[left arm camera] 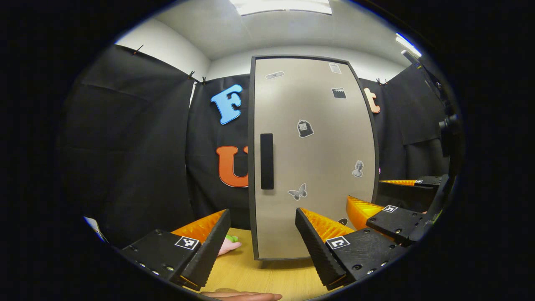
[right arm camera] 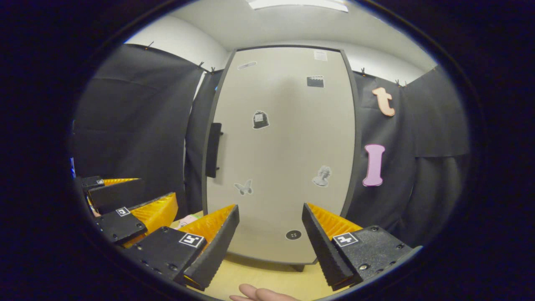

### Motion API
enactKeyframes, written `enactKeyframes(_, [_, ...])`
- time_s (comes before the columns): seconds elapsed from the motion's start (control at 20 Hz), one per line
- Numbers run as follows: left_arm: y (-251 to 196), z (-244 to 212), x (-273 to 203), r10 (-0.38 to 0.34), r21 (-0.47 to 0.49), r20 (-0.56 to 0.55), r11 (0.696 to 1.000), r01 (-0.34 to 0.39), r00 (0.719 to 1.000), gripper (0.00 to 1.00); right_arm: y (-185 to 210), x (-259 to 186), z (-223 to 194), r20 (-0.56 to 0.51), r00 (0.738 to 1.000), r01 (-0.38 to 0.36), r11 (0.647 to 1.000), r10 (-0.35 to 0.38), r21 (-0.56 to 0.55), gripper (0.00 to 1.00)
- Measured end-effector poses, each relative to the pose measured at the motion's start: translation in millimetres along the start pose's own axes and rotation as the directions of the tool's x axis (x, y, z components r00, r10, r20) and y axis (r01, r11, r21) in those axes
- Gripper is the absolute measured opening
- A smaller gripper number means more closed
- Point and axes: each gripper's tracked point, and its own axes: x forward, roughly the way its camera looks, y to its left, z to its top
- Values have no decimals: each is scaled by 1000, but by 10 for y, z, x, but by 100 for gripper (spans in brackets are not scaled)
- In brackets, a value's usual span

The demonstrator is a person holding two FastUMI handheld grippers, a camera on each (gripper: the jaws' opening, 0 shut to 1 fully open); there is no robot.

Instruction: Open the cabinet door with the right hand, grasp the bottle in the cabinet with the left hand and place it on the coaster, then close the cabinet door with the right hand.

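— Fingertips of a hand show at the very bottom edge of the left gripper view, just under the left gripper. What is that gripper doing?

— Its two fingers stand wide apart and hold nothing. Between them, beyond the tips, is the cabinet door, shut flat in its dark frame.

— Where is the door's handle?

— A dark vertical handle sits near the door's left edge, about halfway up. Small stickers dot the pale door face, among them a butterfly.

— And the bottle and coaster?

— The bottle cannot be seen; the door is closed. By the left finger, something pink and green lies on the wooden table; I cannot tell what it is.

— What about the other tool?

— The right gripper is also spread wide, empty, facing the same door from slightly to the right. In the left gripper view it appears at the right side, apart from the door.

— Anything around them?

— Black cloth hangs behind and beside the cabinet, under a white ceiling with a light panel.
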Motion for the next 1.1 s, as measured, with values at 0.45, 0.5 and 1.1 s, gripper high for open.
enactKeyframes(0.45, [589,-250,-159,113,59,-65,992,-109,991,95,356,770,386,49,993,-100,994,103,-50,97])
enactKeyframes(0.5, [651,-281,-168,124,61,-76,991,-119,989,95,465,885,433,54,991,-117,991,121,-63,97])
enactKeyframes(1.1, [1704,-548,-531,288,65,-148,957,-281,946,96,1076,1670,741,103,990,-84,990,95,-110,96])
